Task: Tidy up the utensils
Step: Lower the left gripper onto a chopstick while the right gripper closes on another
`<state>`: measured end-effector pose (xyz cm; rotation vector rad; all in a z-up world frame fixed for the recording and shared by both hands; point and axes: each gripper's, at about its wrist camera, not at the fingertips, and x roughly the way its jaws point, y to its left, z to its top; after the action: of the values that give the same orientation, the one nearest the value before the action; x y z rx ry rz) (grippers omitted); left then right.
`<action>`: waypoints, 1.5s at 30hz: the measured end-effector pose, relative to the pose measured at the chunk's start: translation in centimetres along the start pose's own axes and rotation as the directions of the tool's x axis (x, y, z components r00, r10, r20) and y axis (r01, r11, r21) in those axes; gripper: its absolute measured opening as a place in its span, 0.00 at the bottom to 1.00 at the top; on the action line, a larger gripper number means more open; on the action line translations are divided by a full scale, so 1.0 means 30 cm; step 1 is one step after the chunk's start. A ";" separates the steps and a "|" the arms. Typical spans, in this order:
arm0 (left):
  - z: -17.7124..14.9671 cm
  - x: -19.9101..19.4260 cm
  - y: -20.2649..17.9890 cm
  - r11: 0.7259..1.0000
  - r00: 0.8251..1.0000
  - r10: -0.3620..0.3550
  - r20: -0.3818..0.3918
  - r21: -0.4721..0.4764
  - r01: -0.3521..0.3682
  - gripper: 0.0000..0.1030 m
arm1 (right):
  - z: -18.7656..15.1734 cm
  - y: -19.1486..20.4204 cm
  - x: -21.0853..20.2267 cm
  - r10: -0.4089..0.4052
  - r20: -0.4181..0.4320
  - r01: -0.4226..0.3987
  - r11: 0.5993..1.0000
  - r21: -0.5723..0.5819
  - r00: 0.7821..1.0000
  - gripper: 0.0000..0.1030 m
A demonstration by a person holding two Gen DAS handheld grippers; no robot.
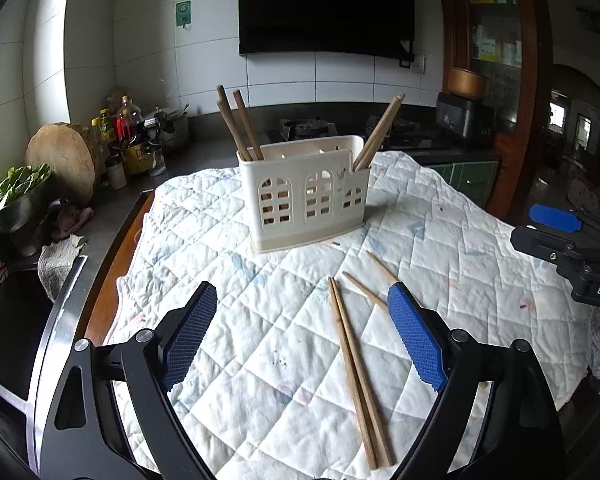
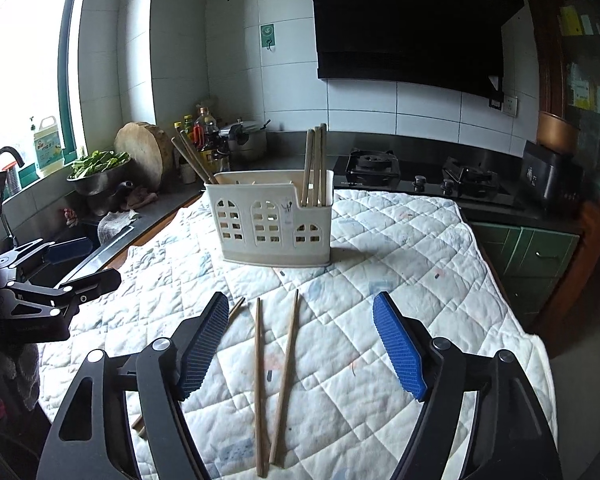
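A cream utensil holder [image 1: 306, 196] [image 2: 273, 222] stands on the quilted cloth [image 1: 259, 360] [image 2: 380, 320], with wooden chopsticks upright at its left end [image 1: 239, 124] and right end [image 1: 378, 132]. A pair of chopsticks [image 1: 356, 368] lies on the cloth between my left gripper's fingers. Two more chopsticks [image 2: 273, 380] lie between my right gripper's fingers. My left gripper [image 1: 302, 296] is open and empty above the cloth. My right gripper [image 2: 300, 304] is open and empty too; it also shows in the left wrist view [image 1: 556, 236].
A sink [image 2: 71, 252] lies left of the cloth. A bowl of greens [image 2: 99, 168], a round chopping block [image 2: 143, 152], bottles [image 1: 119, 136] and a pot [image 2: 243, 140] crowd the back left counter. A gas stove [image 2: 420, 176] stands behind the cloth.
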<state>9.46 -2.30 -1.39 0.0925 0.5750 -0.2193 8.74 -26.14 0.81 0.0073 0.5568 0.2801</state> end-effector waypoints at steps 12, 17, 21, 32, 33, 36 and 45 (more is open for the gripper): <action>-0.249 0.064 -0.019 0.999 0.986 -0.001 -0.166 -0.053 -0.008 0.75 | -0.149 -0.007 -0.025 0.005 -0.045 -0.001 0.997 0.076 0.999 0.71; -0.311 0.103 -0.042 0.995 0.975 -0.043 -0.219 -0.093 0.023 0.61 | -0.183 -0.002 -0.023 0.007 -0.065 -0.002 0.997 0.080 0.998 0.71; -0.330 0.125 -0.056 0.993 0.970 -0.064 -0.236 -0.108 0.039 0.48 | -0.209 -0.001 -0.017 0.008 -0.081 -0.001 0.996 0.085 0.997 0.71; -0.344 0.151 -0.099 0.992 0.963 -0.101 -0.249 -0.102 0.078 0.15 | -0.238 0.035 -0.003 -0.002 -0.103 0.007 0.999 0.042 0.995 0.69; -0.343 0.151 -0.101 0.993 0.964 -0.093 -0.247 -0.096 0.071 0.13 | -0.243 0.042 0.000 -0.002 -0.108 0.006 0.999 0.033 0.994 0.66; -0.330 0.140 -0.092 0.998 0.972 -0.034 -0.234 -0.062 0.020 0.10 | -0.262 0.058 0.011 0.002 -0.127 -0.001 1.000 0.008 0.992 0.60; -0.349 0.126 -0.005 0.986 0.969 -0.055 -0.242 -0.167 0.014 0.08 | -0.328 0.092 0.062 0.070 -0.198 -0.072 0.997 -0.006 0.978 0.37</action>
<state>6.96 -1.59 -12.20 -0.0517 0.8404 -0.1944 4.39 -23.67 -8.29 -0.0134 0.7531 0.3567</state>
